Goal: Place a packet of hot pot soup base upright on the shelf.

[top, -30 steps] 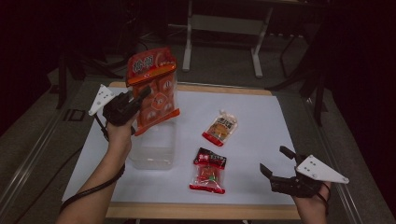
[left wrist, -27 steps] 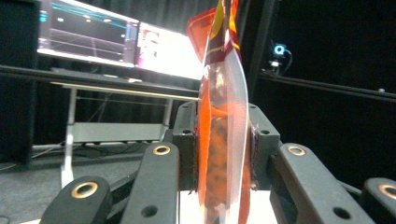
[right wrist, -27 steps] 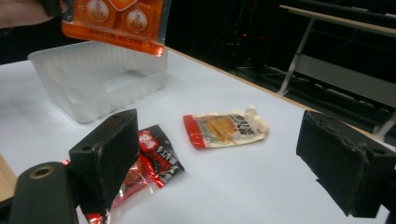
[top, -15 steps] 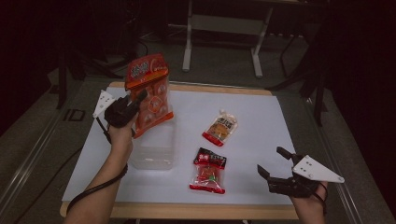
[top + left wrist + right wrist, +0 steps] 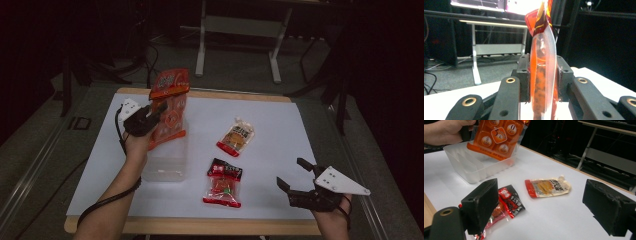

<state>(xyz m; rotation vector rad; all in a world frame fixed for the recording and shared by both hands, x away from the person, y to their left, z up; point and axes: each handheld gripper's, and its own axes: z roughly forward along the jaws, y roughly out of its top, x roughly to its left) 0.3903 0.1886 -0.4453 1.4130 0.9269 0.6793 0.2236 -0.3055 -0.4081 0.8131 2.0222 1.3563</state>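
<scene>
My left gripper (image 5: 152, 114) is shut on a big orange snack bag (image 5: 169, 102) and holds it upright over the far end of a clear plastic container (image 5: 167, 162). In the left gripper view the bag (image 5: 543, 62) stands edge-on, pinched between the two pads of my left gripper (image 5: 543, 82). At the table's front right, my right gripper (image 5: 292, 172) is open with nothing in it. Its view looks between wide-apart jaws of my right gripper (image 5: 544, 207) at the bag (image 5: 499, 137), whose bottom edge hangs just inside the container (image 5: 471, 168).
A small orange-and-white pouch (image 5: 236, 136) (image 5: 547, 187) lies mid-table. A red-and-black packet (image 5: 224, 182) (image 5: 506, 203) lies nearer the front edge, beside my right gripper's left jaw. The white table (image 5: 280, 130) has bare room at the right.
My left gripper has carried the orange bag downward toward the container. The right gripper has stayed where it was.
</scene>
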